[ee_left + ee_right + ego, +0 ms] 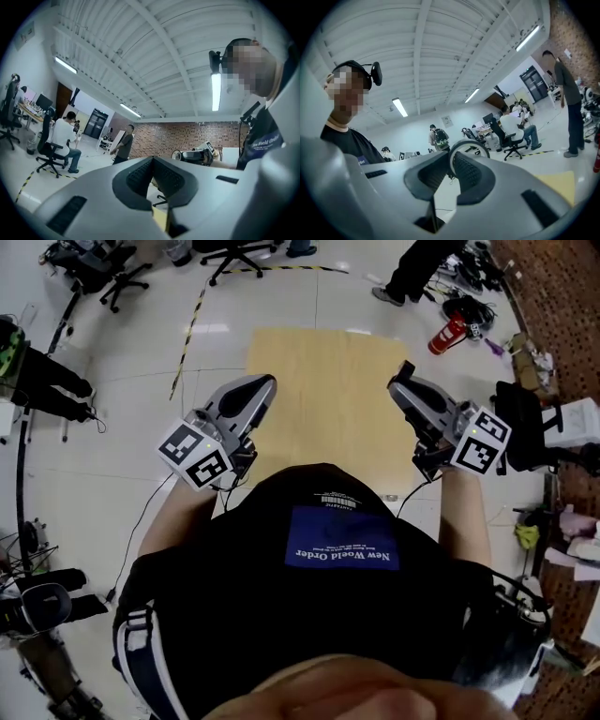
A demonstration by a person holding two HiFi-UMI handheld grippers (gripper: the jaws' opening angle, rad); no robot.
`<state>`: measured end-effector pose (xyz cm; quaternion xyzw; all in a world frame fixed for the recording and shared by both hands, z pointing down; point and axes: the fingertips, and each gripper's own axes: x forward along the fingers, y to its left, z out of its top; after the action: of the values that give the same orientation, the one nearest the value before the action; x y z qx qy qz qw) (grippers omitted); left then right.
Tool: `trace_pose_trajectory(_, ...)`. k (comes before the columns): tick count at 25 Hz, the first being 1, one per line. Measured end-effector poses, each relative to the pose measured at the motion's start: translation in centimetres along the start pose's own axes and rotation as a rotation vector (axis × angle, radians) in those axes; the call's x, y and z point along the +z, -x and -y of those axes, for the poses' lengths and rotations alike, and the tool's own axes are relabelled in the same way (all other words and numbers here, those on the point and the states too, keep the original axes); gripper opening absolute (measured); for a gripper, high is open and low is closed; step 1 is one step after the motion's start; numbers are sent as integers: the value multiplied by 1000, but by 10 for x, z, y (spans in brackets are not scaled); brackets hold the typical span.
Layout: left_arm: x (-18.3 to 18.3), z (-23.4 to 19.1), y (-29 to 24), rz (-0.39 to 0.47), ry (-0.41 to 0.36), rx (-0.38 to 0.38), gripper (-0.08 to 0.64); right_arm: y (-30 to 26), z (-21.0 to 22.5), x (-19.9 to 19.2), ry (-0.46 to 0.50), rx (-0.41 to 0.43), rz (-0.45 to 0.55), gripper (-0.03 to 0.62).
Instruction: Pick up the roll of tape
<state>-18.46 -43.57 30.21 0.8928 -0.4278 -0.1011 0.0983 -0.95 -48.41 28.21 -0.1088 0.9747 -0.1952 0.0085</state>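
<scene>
**Roll of tape pinched in the right tool**

The one roll is a thin, pale ring standing on edge. The right tool's jaws grip its wall. Only the right gripper view shows it; in the head view it cannot be made out. There are two tools, one at each side of a tan worktop. The left tool has its jaws pressed together, empty.

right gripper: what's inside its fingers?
A thin pale roll of tape, its wall pinched between the dark ribbed fingers of the right gripper. Only its upper arc shows; the fingers cover the rest.
</scene>
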Motion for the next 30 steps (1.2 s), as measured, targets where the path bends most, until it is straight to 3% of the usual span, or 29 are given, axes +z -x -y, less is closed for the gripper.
trace_pose_trajectory(7,7,19,2,23,-74,0,6,21,-12,7,48,21,38,32)
trace_pose_trajectory(30,1,26,-1,25,-51,3,6,22,-8,1,100,10,23,31)
